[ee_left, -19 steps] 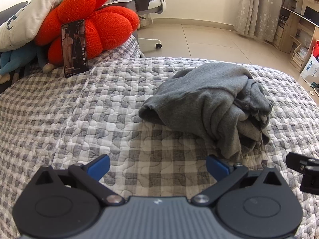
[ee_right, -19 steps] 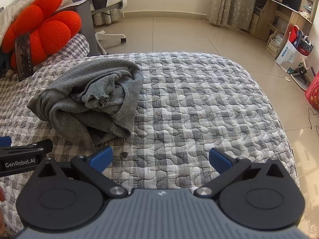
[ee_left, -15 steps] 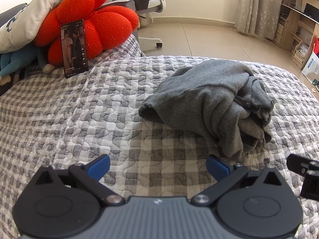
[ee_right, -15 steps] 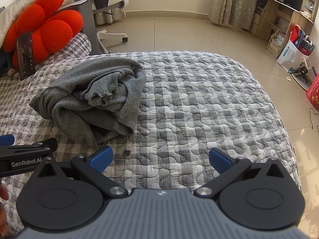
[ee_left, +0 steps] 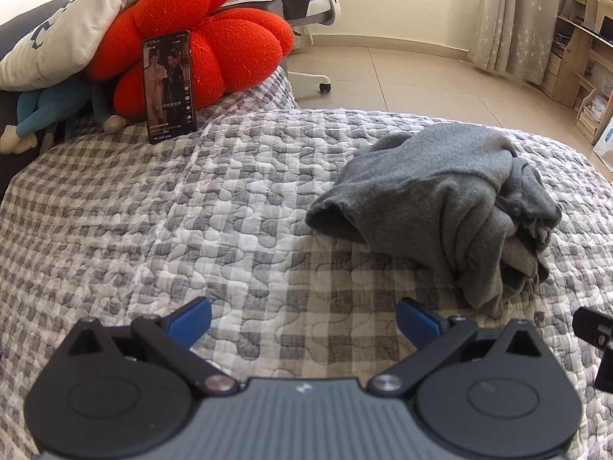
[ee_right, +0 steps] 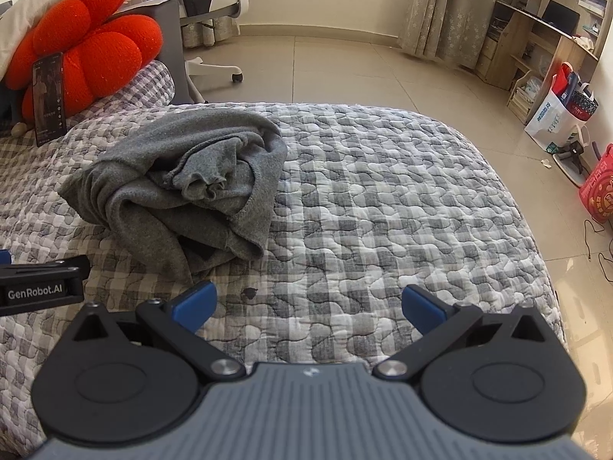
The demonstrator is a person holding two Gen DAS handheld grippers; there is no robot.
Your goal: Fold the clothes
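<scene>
A crumpled grey garment [ee_left: 440, 199] lies in a heap on the grey-and-white checked quilt [ee_left: 172, 211] of a bed. In the right wrist view the same garment [ee_right: 184, 184] sits left of centre on the quilt [ee_right: 383, 191]. My left gripper [ee_left: 304, 324] stands open above the quilt, short of the garment and to its left, nothing between its blue pads. My right gripper [ee_right: 308, 306] is open too, to the right of the heap's near end and apart from it. Each gripper shows at the edge of the other's view.
A red flower-shaped cushion [ee_left: 199, 34], a phone [ee_left: 169, 86] propped against it, a white pillow [ee_left: 72, 27] and a blue soft toy [ee_left: 46, 111] sit at the head of the bed. Beyond the bed are tiled floor, an office chair [ee_right: 214, 7], wooden shelves [ee_right: 536, 42] and bags [ee_right: 559, 115].
Both grippers have drifted slightly forward toward the garment, which now sits a little lower and nearer in each view. Their jaws stay wide.
</scene>
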